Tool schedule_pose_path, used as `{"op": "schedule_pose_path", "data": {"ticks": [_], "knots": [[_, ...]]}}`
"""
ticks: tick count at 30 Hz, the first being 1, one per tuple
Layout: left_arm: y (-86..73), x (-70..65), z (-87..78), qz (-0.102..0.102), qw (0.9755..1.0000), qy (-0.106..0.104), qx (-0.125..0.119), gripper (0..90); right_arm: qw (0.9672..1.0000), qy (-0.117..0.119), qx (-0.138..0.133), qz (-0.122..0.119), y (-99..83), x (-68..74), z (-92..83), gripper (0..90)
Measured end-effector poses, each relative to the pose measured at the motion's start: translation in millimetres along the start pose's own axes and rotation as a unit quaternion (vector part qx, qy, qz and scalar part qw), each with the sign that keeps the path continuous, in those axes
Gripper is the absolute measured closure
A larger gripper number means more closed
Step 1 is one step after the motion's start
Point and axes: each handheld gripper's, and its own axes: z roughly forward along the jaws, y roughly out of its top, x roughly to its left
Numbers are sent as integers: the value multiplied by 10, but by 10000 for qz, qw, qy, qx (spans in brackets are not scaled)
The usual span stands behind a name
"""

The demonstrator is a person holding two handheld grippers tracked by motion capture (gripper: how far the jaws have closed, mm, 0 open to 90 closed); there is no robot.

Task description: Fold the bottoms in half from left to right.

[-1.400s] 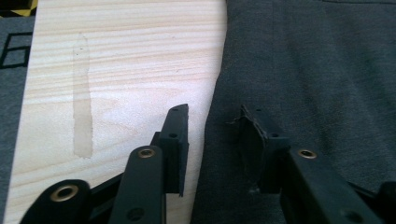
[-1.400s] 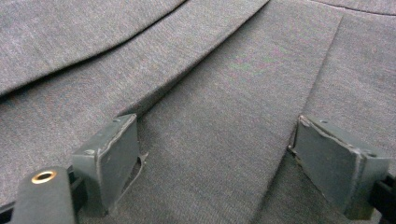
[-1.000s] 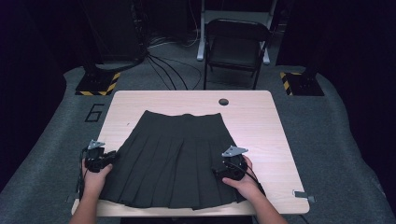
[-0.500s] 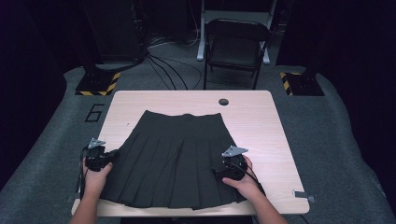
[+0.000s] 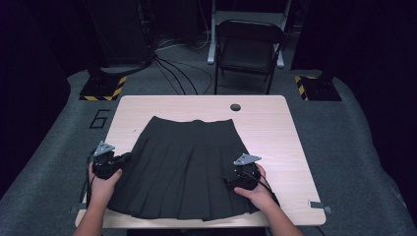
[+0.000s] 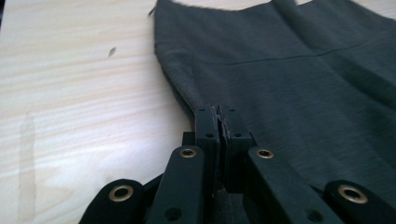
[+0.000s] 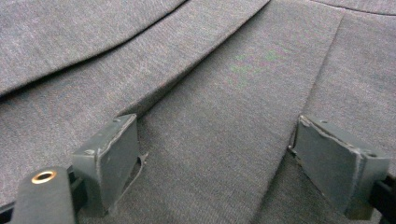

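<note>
Dark pleated skirt (image 5: 189, 167) lies flat near the table's (image 5: 295, 132) front edge; it looks soft and light. Left claw (image 6: 219, 122) pinches its side hem; right claw (image 7: 217, 163) rests open on the pleats.
</note>
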Motion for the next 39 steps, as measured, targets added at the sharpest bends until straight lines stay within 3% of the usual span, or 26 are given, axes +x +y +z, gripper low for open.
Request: {"op": "schedule_pose_path", "data": {"ticks": [10,17,20,21,22,26,32,37,39], "knots": [[128,-322,-7,404,9987,-312,-14,876,10000,0,0,-2,0,0,0,141],[189,-616,40,768,9952,-603,2,877,10000,-1,-3,-1,0,0,1,141],[199,-770,81,1022,9920,-733,83,878,10000,0,-2,-3,0,-1,0,141],[194,-882,116,1187,9895,-816,137,877,10000,-2,-3,0,0,0,0,141],[194,-882,116,1187,9895,-816,137,877,10000,-2,-3,0,0,0,0,141],[167,-1112,196,1533,9827,-992,322,877,10000,0,-4,-2,0,0,0,141],[113,-1346,274,1638,9770,-1287,455,877,10000,-1,-8,-2,-1,-1,1,141],[76,-1480,336,1821,9697,-1502,632,877,10000,-1,-3,-1,0,0,0,141],[35,-1492,392,1787,9695,-1516,720,876,10000,0,-2,0,0,0,0,141]]}}
